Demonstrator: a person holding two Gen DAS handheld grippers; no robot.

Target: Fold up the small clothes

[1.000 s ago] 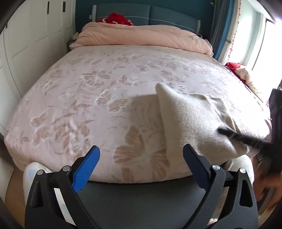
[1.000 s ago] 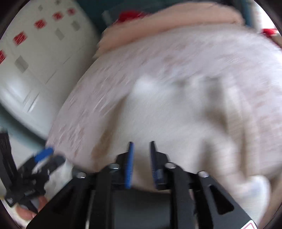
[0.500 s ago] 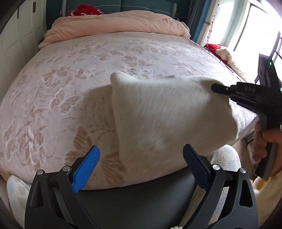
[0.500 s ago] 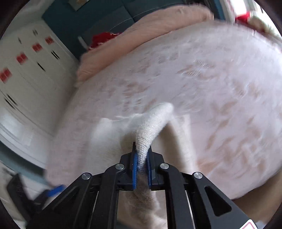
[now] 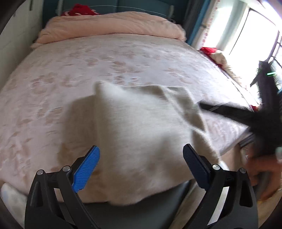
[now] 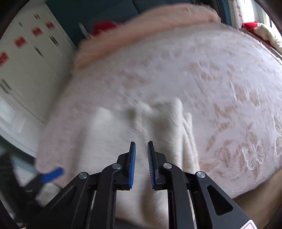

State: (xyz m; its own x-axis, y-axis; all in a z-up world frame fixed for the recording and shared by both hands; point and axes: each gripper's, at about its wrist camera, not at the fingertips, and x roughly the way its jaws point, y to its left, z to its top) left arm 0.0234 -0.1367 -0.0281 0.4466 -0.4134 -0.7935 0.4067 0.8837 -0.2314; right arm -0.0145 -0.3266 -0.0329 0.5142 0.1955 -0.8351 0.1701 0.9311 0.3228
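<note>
The cream garment [image 5: 141, 126] lies on the bed [image 5: 88, 67], directly in front of the left claw [image 5: 141, 167] and near the bed's front edge. One flap at its right side is turned over the body, so I judge that a first fold is laid. The cloth is not yet a compact, even packet, and more folds and some smoothing seem to remain.

The left claw is released, its jaws wide apart, and it holds nothing. The right claw [image 6: 141, 162] has a narrow gap between its jaws with no cloth inside it, so it is released too. The garment [image 6: 141, 126] lies just ahead of it and below it. The right-wrist picture is blurred, so fine details there cannot be read.

Far ahead of both claws a pink duvet [image 5: 112, 26] is bunched at the head of the bed, with something red [image 5: 81, 10] behind it. Nothing lies on the garment or blocks it.
</note>
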